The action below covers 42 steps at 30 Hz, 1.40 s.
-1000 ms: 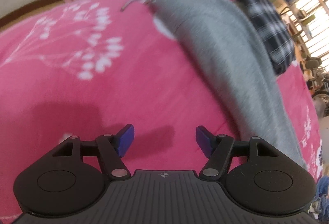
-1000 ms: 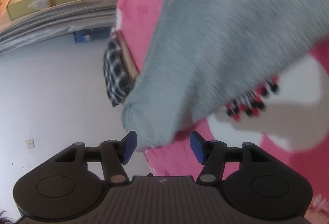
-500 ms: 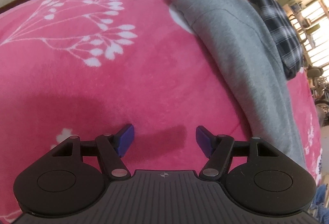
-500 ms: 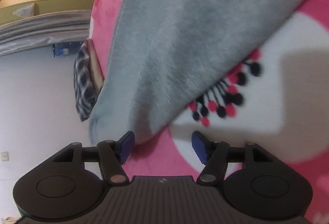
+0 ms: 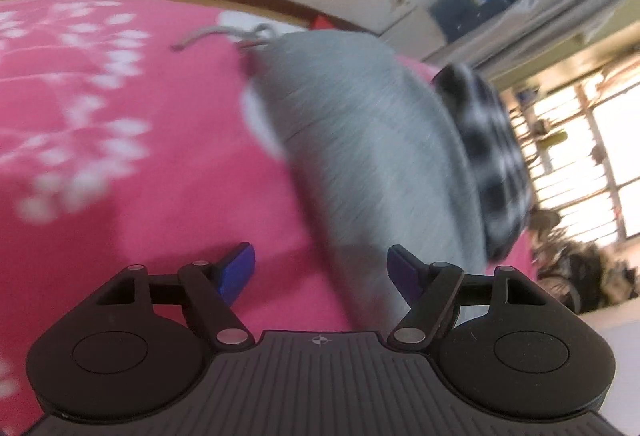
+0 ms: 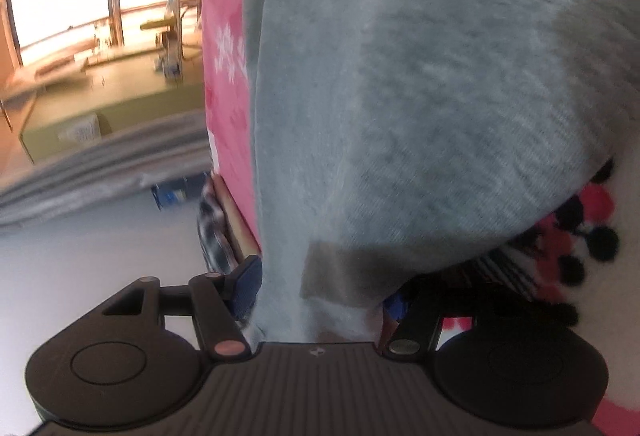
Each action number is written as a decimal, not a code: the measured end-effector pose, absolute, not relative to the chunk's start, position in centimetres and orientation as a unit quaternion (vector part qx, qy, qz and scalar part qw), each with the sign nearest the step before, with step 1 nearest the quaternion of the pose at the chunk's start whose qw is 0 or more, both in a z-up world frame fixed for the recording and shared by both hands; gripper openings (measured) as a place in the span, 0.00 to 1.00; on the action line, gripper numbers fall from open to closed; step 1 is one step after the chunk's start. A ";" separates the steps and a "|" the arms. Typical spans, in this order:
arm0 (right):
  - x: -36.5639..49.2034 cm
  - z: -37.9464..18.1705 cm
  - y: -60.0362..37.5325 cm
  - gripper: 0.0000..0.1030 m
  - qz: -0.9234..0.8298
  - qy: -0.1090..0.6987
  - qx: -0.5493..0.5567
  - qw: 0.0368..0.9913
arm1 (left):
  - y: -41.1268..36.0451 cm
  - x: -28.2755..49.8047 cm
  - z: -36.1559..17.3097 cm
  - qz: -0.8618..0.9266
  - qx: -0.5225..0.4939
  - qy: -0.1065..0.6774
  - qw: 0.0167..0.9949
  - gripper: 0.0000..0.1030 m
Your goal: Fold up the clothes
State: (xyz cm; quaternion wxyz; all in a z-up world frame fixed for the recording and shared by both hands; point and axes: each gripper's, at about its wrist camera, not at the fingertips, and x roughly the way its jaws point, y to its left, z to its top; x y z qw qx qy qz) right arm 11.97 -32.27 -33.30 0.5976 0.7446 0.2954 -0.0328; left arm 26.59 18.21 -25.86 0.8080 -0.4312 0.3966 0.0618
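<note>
A long grey knitted garment with a drawstring, probably jogging trousers or a hooded top (image 5: 372, 140), is seen lying stretched across a bright pink fleece bed cover printed with white flower sprays (image 5: 120, 156), its far end beside a black-and-white checked cloth (image 5: 488, 152) at the bed's edge. In the left wrist view, a second ago only bare pink cover lay ahead of the left tongs (image 5: 320, 270); now the view has been swung toward the garment, and its near grey edge runs between the blue pads. The left tongs are being opened, and nothing is pinched by them. In the right wrist view, the right tongs (image 6: 320, 292) have been brought down and forward: the grey hem, which earlier lay ahead of the pads, now fills the gap between them and drapes over the right-hand pad. The pads stand apart, and no squeeze on the cloth can be seen. Both tools appear to have been positioned at one end of the garment, so a two-handed pinch and lift for a fold is judged to be imminent. The picture is blurred by motion.
</note>
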 end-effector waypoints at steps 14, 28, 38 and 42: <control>13.9 -35.1 -32.2 0.14 -0.069 0.234 0.764 0.597 | 15.6 32.9 -26.3 0.130 -0.370 0.354 0.849 0.18; 10.8 -31.0 -31.9 0.11 -0.050 0.293 0.712 0.636 | 18.4 23.5 -22.0 0.139 -0.299 0.378 0.865 0.10; 4.4 -31.2 -30.9 0.24 -0.030 0.437 0.668 0.601 | 23.7 14.4 -23.8 0.167 -0.307 0.451 0.821 0.25; 4.3 -30.3 -32.7 0.45 -0.012 0.498 0.625 0.602 | 24.3 14.4 -23.2 0.149 -0.303 0.464 0.819 0.35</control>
